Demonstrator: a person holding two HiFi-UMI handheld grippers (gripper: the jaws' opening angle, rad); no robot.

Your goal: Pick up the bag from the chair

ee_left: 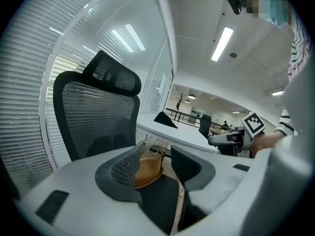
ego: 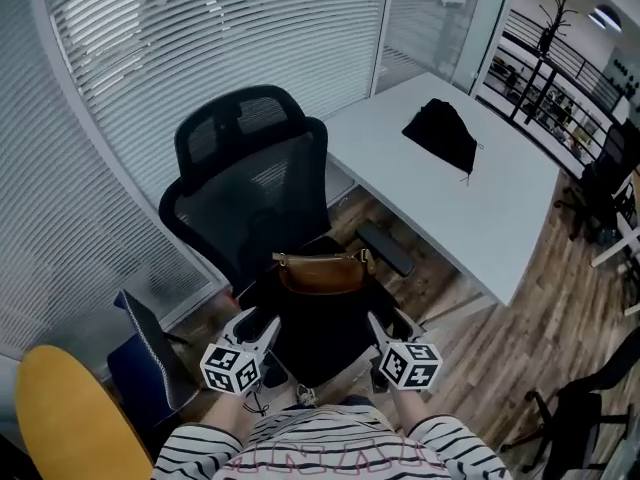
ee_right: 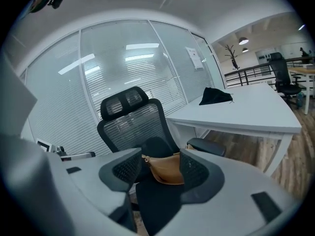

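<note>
On the chair (ego: 250, 183) seat, far back by the mesh backrest, sits the tan bag (ego: 320, 271), upright with its strap lying across the top. My left fingers (ee_left: 125, 165) stand apart with nothing between them, near the seat's front left corner and clear of the bag. My right fingers (ee_right: 195, 173) are spread and empty too, near the front right corner. Off to the right, a white bench (ego: 480, 218) carries a crumpled black cloth (ego: 442, 133).

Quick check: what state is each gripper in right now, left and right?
Left gripper: open, jaws apart, holding nothing.
Right gripper: open, holding nothing; the brown leather bag lies ahead on the black mesh chair.
</note>
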